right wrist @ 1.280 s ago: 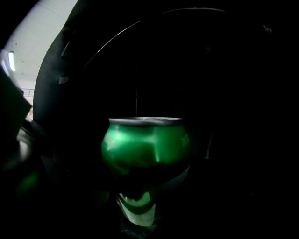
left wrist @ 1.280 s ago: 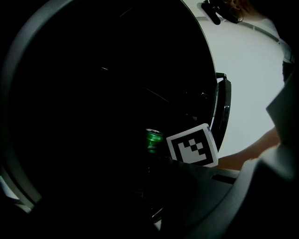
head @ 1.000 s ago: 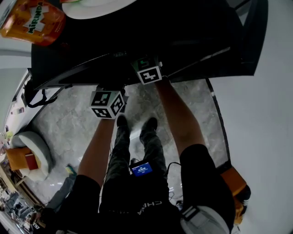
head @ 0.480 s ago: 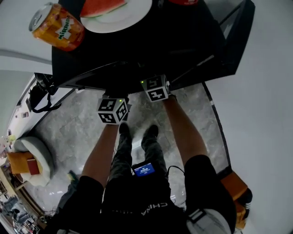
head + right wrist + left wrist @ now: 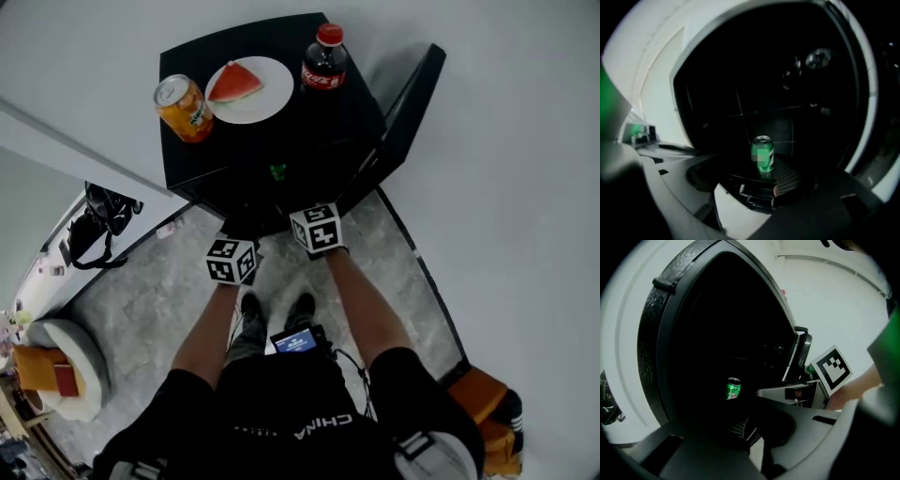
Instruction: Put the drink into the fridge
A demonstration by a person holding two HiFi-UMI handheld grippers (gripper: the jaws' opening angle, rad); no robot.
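Note:
A green drink can (image 5: 762, 153) stands upright on a shelf inside the black fridge (image 5: 361, 112), whose door (image 5: 405, 101) is swung open to the right. The left gripper view also shows the can (image 5: 733, 389), deep in the dark interior. My right gripper (image 5: 745, 190) is open and empty, a short way in front of the can. My left gripper (image 5: 757, 430) is also open and holds nothing, further from the can. In the head view both marker cubes, left (image 5: 232, 261) and right (image 5: 317, 228), sit just in front of the fridge opening.
On the fridge top stand an orange soda can (image 5: 182, 107), a white plate (image 5: 272, 101) with a watermelon slice (image 5: 234, 84), and a cola bottle (image 5: 324, 62). A white wall runs along the right. The floor (image 5: 141, 300) is grey marble.
The head view has drawn back, so the whole fridge top now shows. Both grippers have come a little out from the fridge front and sit lower in the view.

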